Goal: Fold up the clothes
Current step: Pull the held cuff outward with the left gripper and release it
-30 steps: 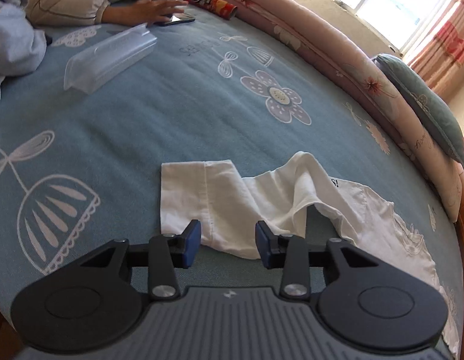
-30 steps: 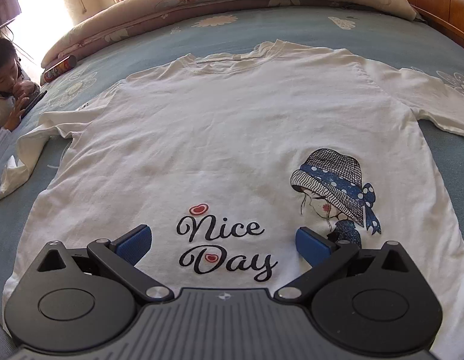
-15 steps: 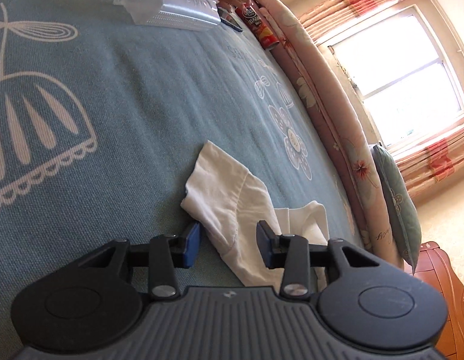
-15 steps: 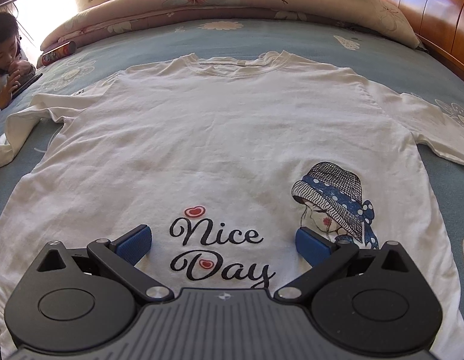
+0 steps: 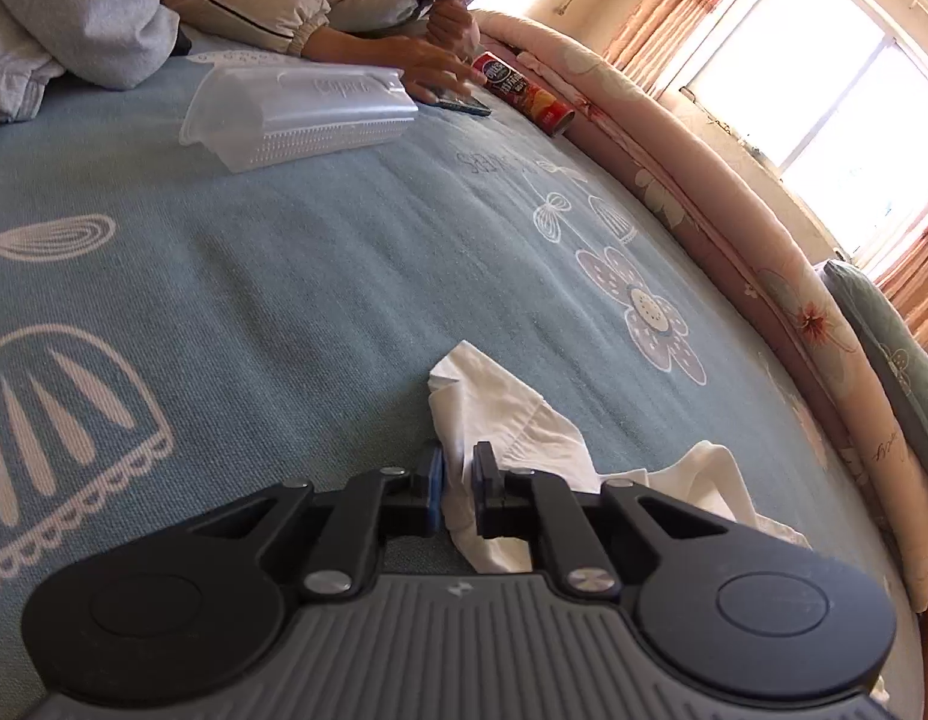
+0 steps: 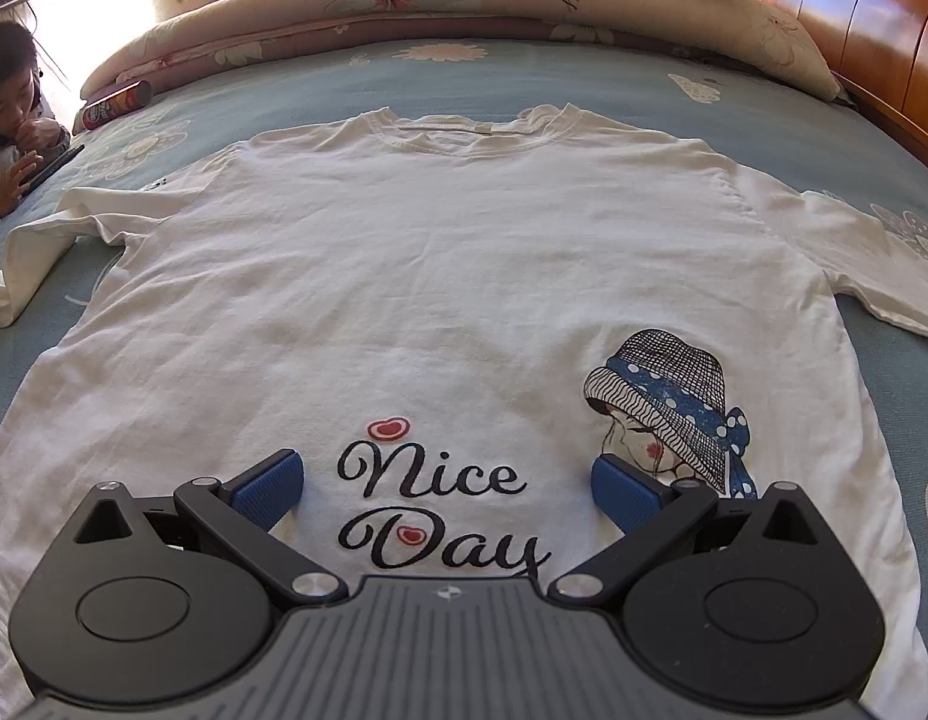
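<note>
We see the T-shirt [image 6: 440,276] only in part: its hem disappears behind the right gripper [image 6: 446,483], and its right sleeve [image 6: 878,276] runs off the frame edge. The lettering on the crisp can [image 5: 521,93] is too small to read.

Matt white cotton tee [image 6: 440,276]; woven blue bedspread [image 5: 320,276]; glossy wood headboard [image 6: 854,18]; clear plastic box [image 5: 296,114].

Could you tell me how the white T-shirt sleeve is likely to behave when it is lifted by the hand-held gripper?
The sleeve will probably flop and drape: it already lies creased where the left hand-held gripper is shut on it. It looks thin, so likely light. The rest of the T-shirt may drag along over the bedspread.
</note>
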A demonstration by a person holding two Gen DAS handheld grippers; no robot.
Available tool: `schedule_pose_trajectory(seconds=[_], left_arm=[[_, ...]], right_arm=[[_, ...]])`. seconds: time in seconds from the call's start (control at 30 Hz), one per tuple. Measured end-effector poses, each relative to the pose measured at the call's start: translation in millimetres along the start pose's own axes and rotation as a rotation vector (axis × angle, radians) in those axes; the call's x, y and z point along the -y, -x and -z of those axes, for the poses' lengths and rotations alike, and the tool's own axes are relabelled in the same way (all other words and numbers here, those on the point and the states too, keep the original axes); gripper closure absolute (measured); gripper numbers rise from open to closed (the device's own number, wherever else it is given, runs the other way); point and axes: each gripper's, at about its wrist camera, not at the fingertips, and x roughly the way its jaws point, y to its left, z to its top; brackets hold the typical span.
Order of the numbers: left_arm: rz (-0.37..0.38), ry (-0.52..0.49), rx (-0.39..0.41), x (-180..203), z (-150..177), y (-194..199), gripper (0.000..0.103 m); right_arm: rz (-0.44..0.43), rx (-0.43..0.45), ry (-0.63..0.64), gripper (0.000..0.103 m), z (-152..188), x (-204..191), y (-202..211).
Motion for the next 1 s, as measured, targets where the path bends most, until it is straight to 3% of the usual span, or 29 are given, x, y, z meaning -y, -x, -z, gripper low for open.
schedule_pose_trajectory(seconds=[0.17, 0.33, 0.53, 0.6, 0.7, 0.8, 0.87, 0.93, 1.0], left_arm=[[-0.09, -0.09, 0.121, 0, -25, 37, 0.095], [-0.145, -0.092, 0.16, -21, -39, 57, 0.095], [-0.181, -0.079, 0.115, -40, -30, 52, 0.093], [-0.213, -0.088, 0.103, -45, -25, 46, 0.085], [-0.278, -0.094, 0.073, -50, -26, 43, 0.084], [-0.33, -0.09, 0.096, -54, -33, 52, 0.082], [-0.282, -0.134, 0.092, -43, -37, 58, 0.079], [-0.195, -0.212, 0.058, -19, -38, 59, 0.067], [-0.089, -0.29, 0.01, 14, -32, 55, 0.06]], right_arm=[[0.001, 0.0, 0.002, 0.0, 0, 0, 0], [0.004, 0.0, 0.005, 0.0, 0, 0, 1], [0.012, 0.002, 0.012, 0.0, 1, -2, 0], [0.012, 0.003, 0.013, 0.0, 1, -2, 0], [0.011, 0.001, 0.013, 0.0, 1, -2, 0], [0.011, -0.001, 0.013, 0.0, 0, -1, 0], [0.013, -0.001, 0.014, 0.0, 0, -2, 0], [0.015, -0.002, 0.017, 0.0, 1, -2, 0], [0.013, -0.002, 0.018, 0.0, 1, -2, 0]])
